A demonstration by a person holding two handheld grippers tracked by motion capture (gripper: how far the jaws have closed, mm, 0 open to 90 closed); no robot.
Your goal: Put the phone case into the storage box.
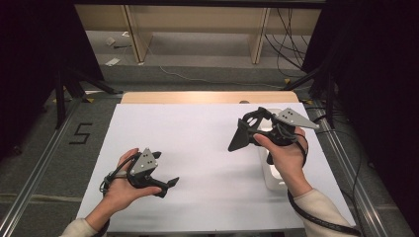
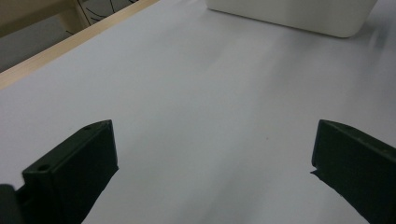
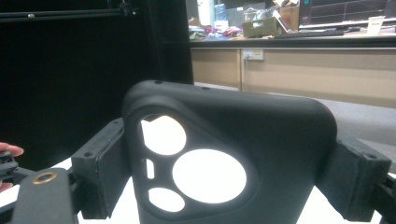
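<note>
A black phone case (image 1: 240,136) with round camera cutouts is held above the right half of the white table sheet (image 1: 197,148). My right gripper (image 1: 251,129) is shut on it. In the right gripper view the case (image 3: 261,135) stands upright between the two jaws, and each pad presses one of its side edges; the gripper (image 3: 229,186) points level towards the room. My left gripper (image 1: 165,170) rests low over the near left of the sheet, held in a hand. Its jaws stand wide apart in the left gripper view (image 2: 215,158), with bare sheet between them.
A white oblong box (image 1: 272,174) lies on the sheet under my right hand, and its near side (image 2: 289,14) faces the left gripper. A wooden table edge (image 1: 207,97) runs along the far side. Metal rails flank the table, and cables lie on the floor beyond.
</note>
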